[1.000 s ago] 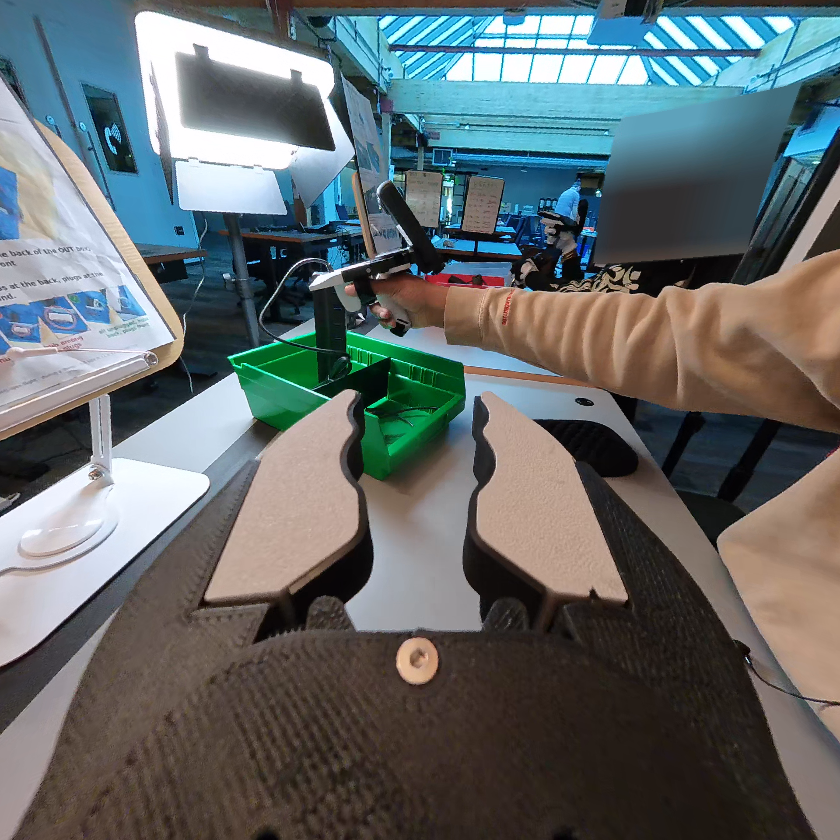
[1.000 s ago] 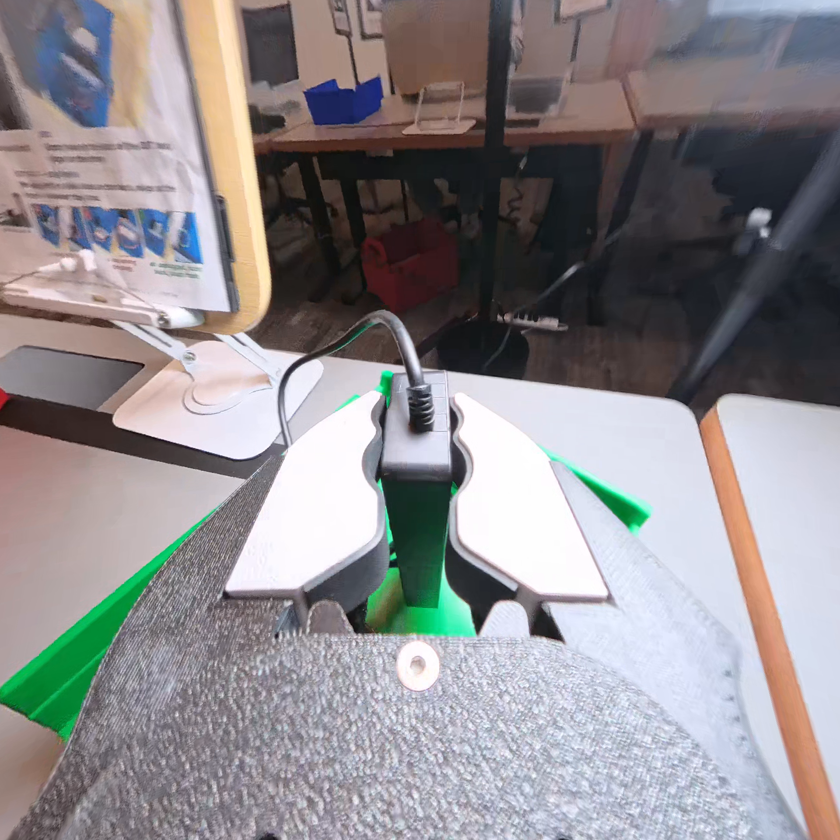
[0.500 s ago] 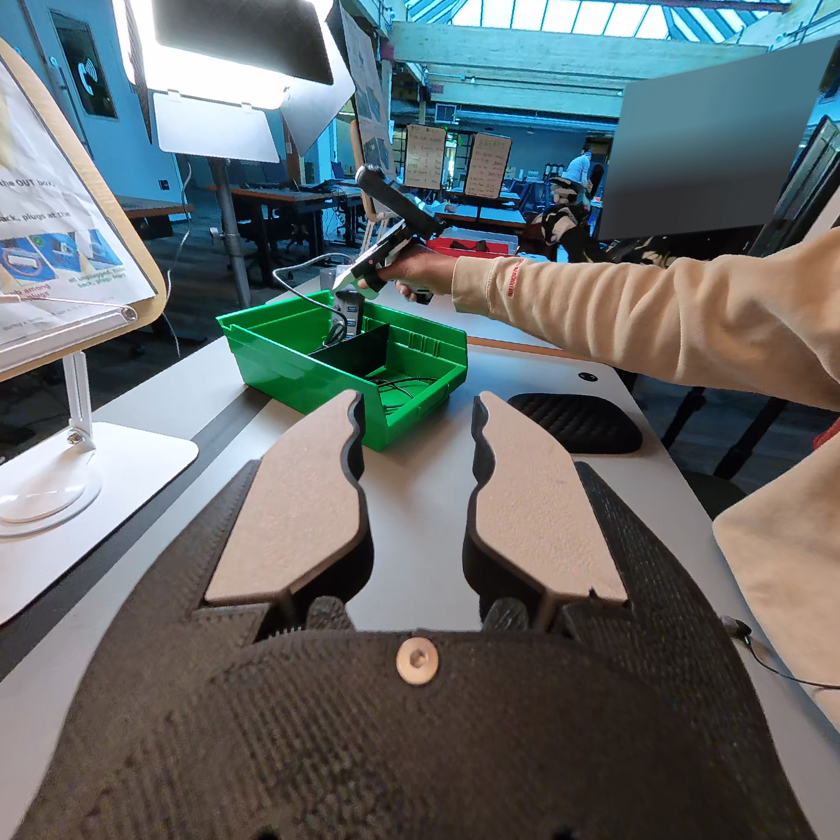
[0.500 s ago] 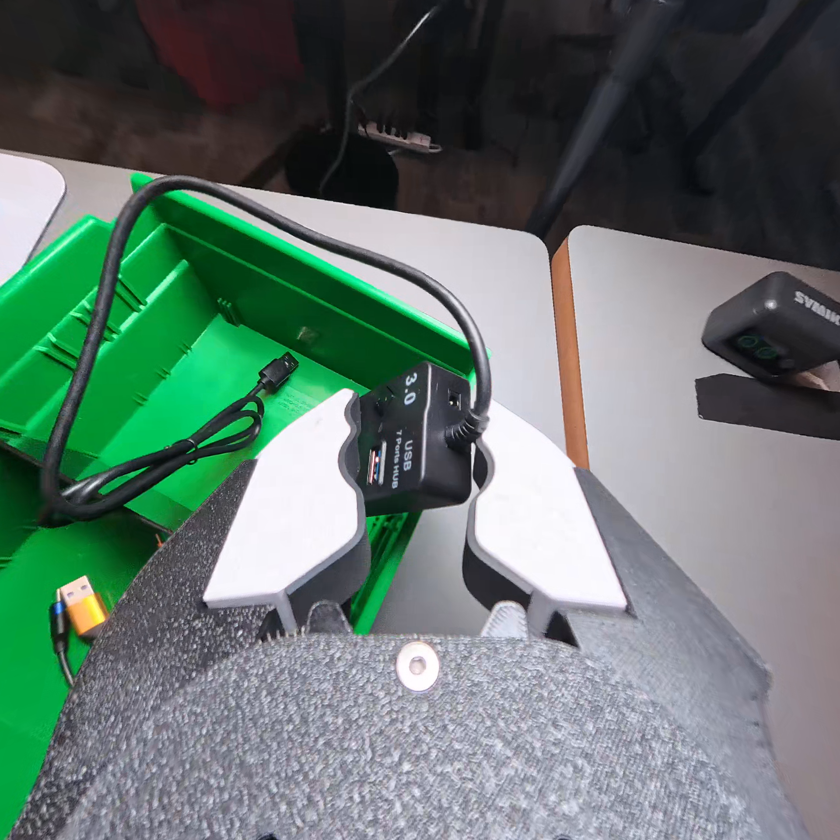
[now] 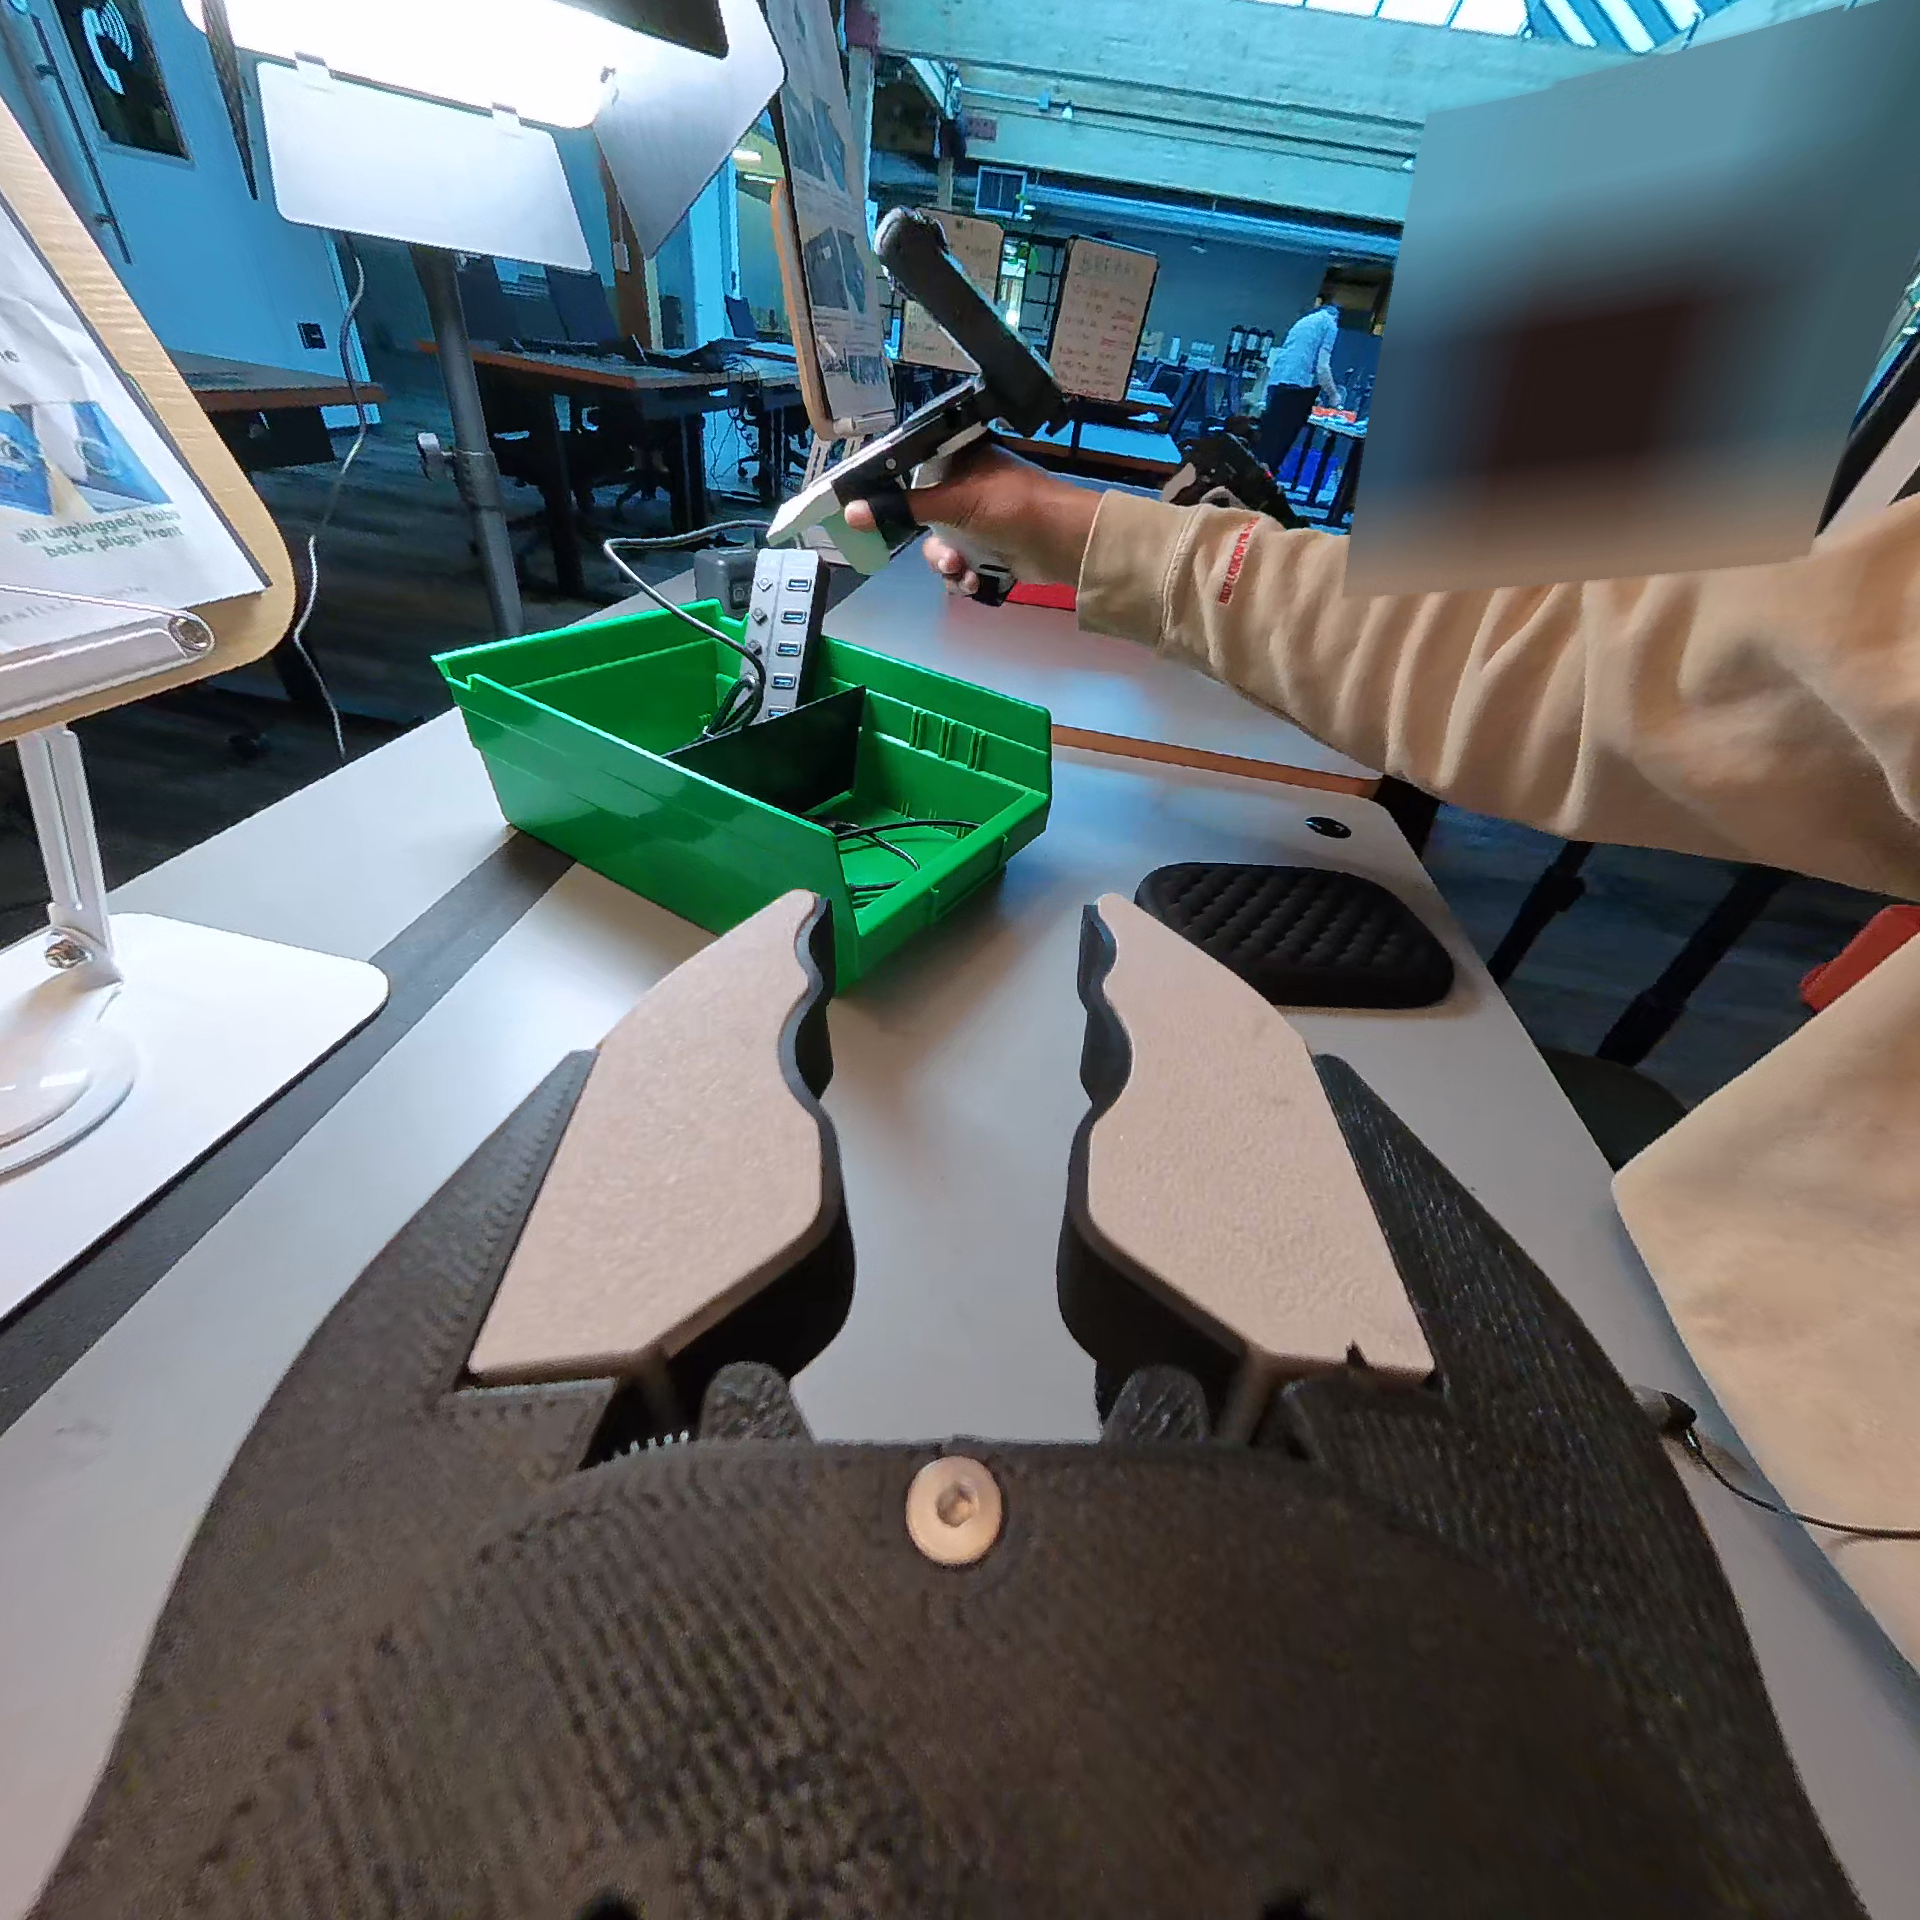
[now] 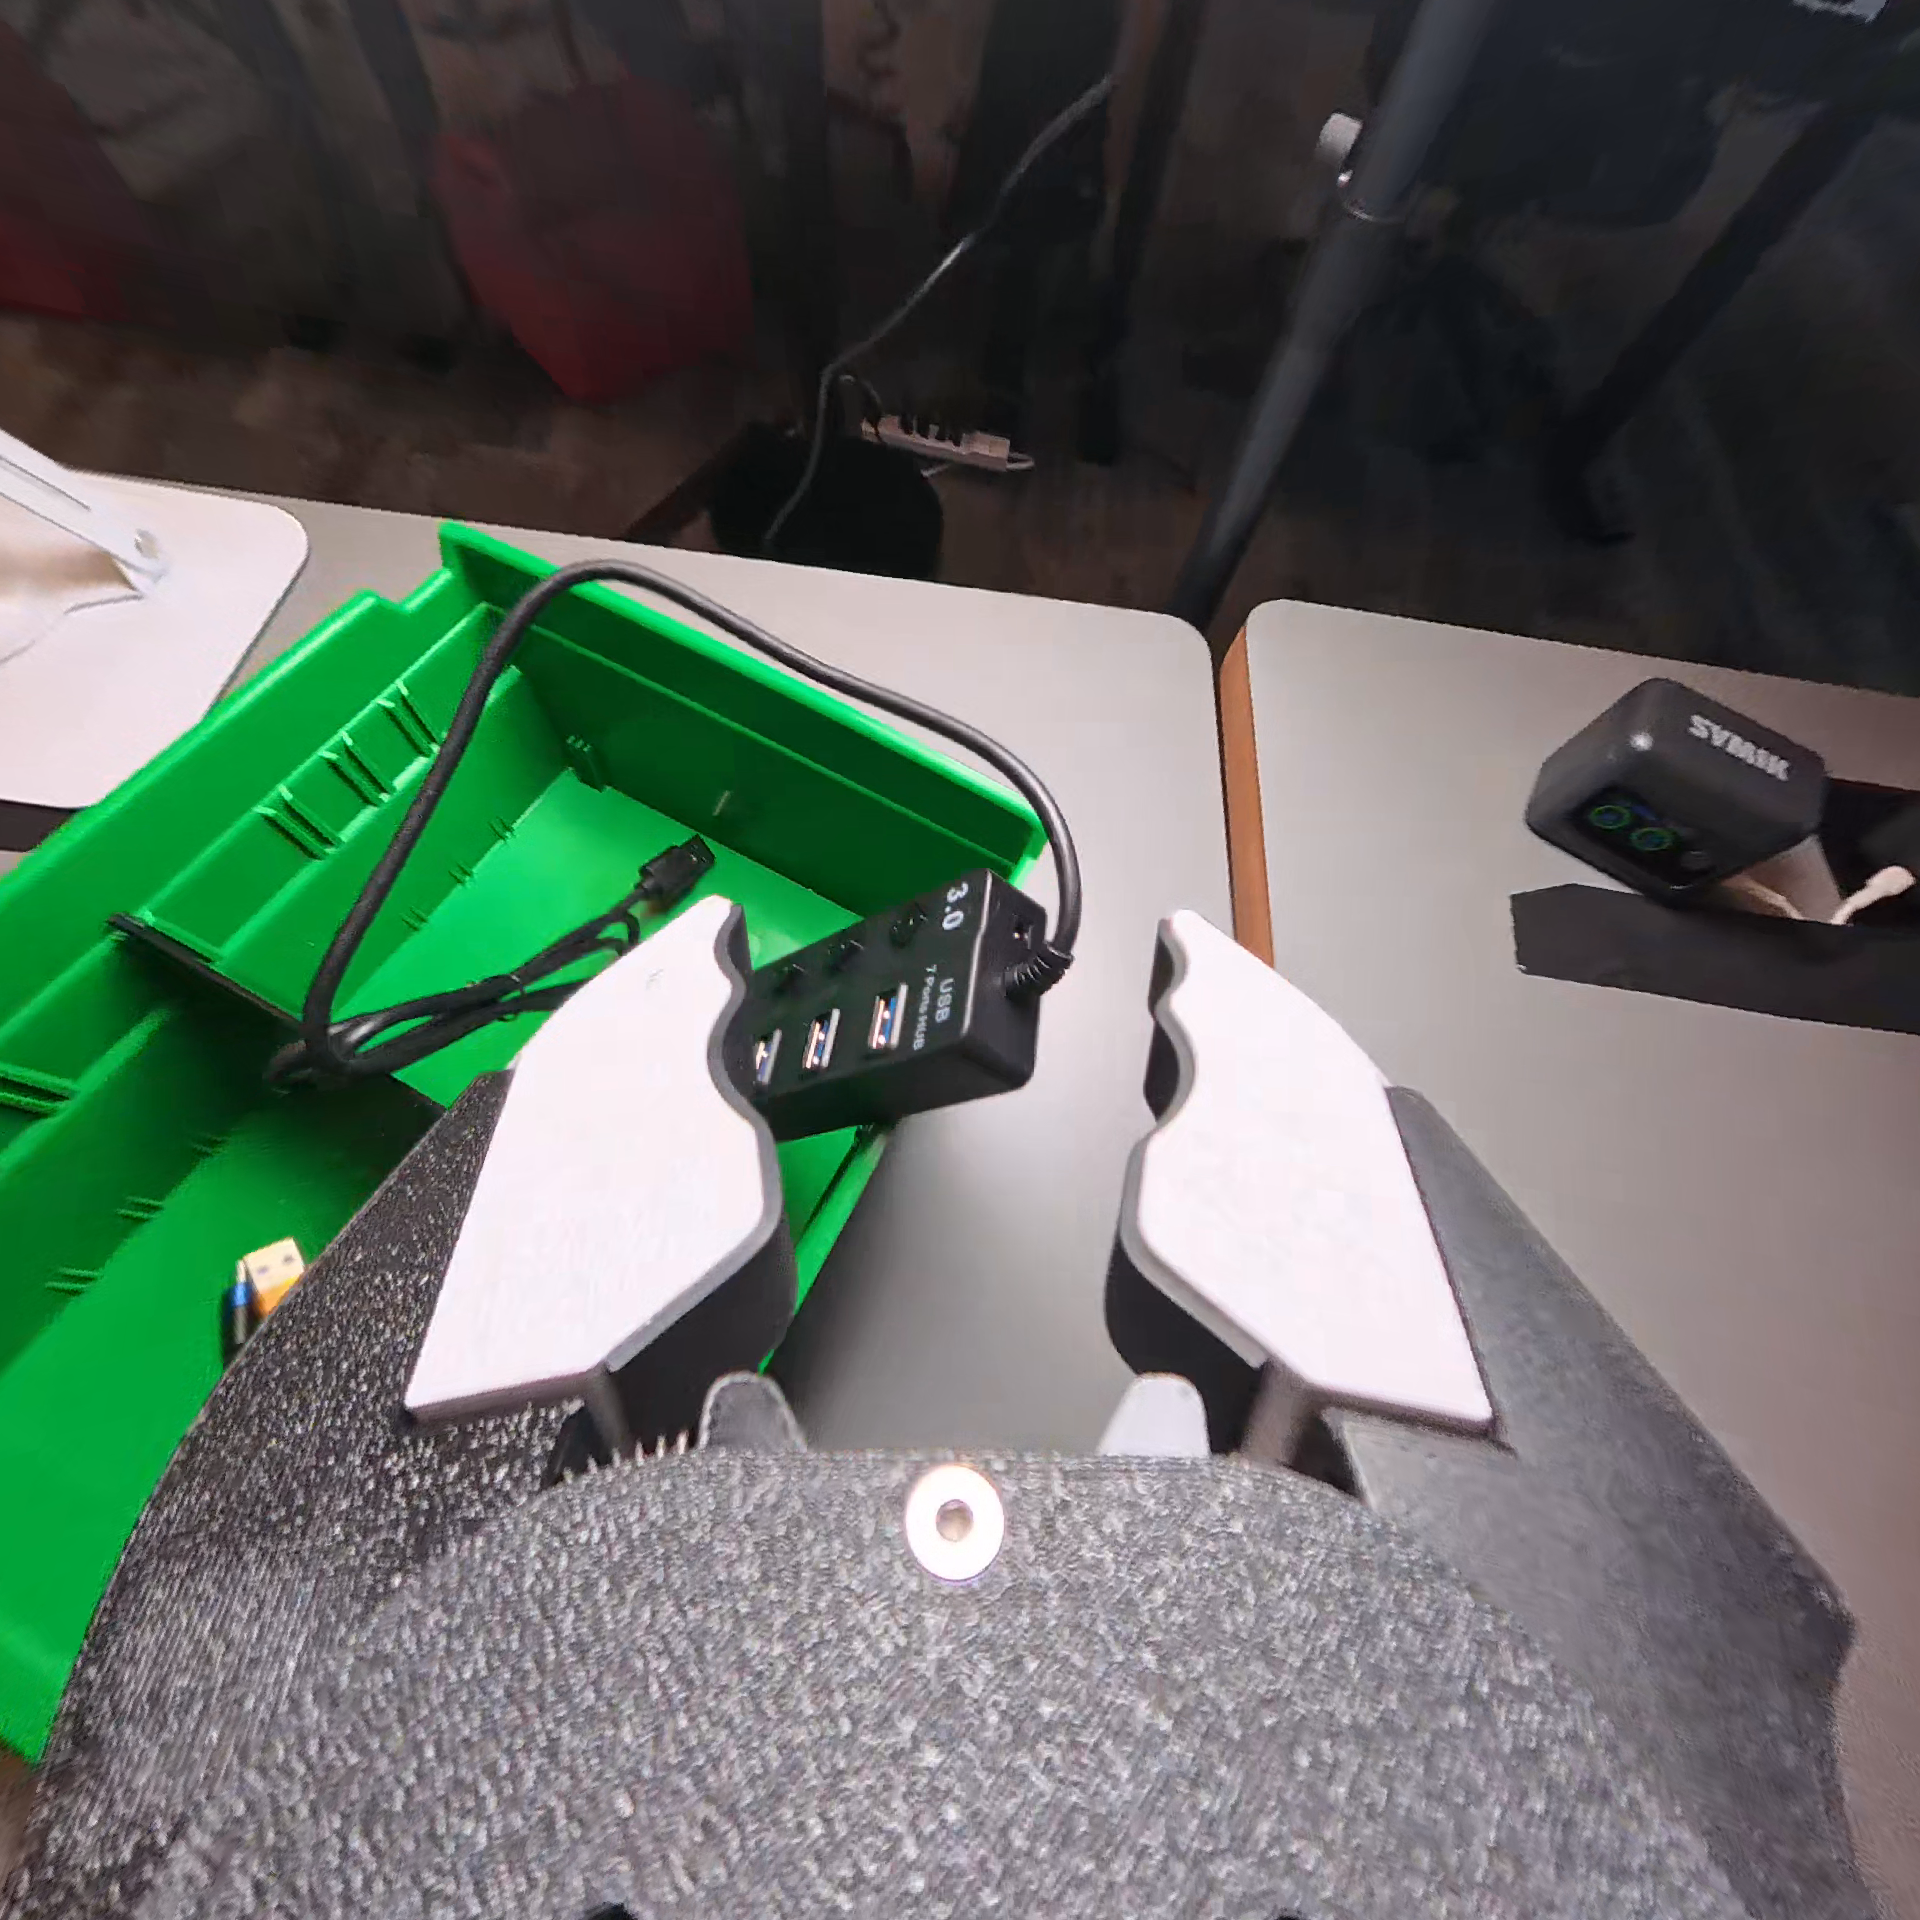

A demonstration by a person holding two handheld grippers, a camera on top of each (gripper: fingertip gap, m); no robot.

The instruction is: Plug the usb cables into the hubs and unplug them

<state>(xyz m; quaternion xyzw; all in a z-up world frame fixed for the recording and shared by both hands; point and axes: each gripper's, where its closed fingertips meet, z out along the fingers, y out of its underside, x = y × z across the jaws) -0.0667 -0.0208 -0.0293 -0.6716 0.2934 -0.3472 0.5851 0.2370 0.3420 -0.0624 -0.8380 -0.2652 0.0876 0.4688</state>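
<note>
Left gripper (image 5: 954,971): released, nothing between its fingers, held low over the bare grey desk (image 5: 966,1195).
Black pad (image 5: 1294,935): lies on the desk just past the left gripper's right finger.
Green bin (image 5: 665,821): sits on the desk ahead of the left gripper, split by a black divider (image 5: 784,753); thin dark cables lie in its near compartment.
White stand base (image 5: 156,1060): on the desk to the left, carrying a tilted board with a printed sheet.
Right gripper (image 6: 945,997): spread wide, clasping nothing; in the left wrist view it shows farther off above the bin's far end, gripped by a hand (image 5: 987,509) in a beige sleeve.
USB hub (image 6: 883,1023): black, with a row of blue ports and buttons, leaning tilted in the far compartment, its upper end over the bin's rim, just beside the right gripper's left finger; whether it touches that finger I cannot tell.
Hub cable (image 6: 416,831): black, loops from the hub's end over the bin wall and back down, ending in a loose plug on the bin floor.
Orange plug (image 6: 272,1270): lies in the other compartment, partly hidden by the gripper body.
Small black device (image 6: 1673,805): on the neighbouring desk, beside a strip of black tape.
</note>
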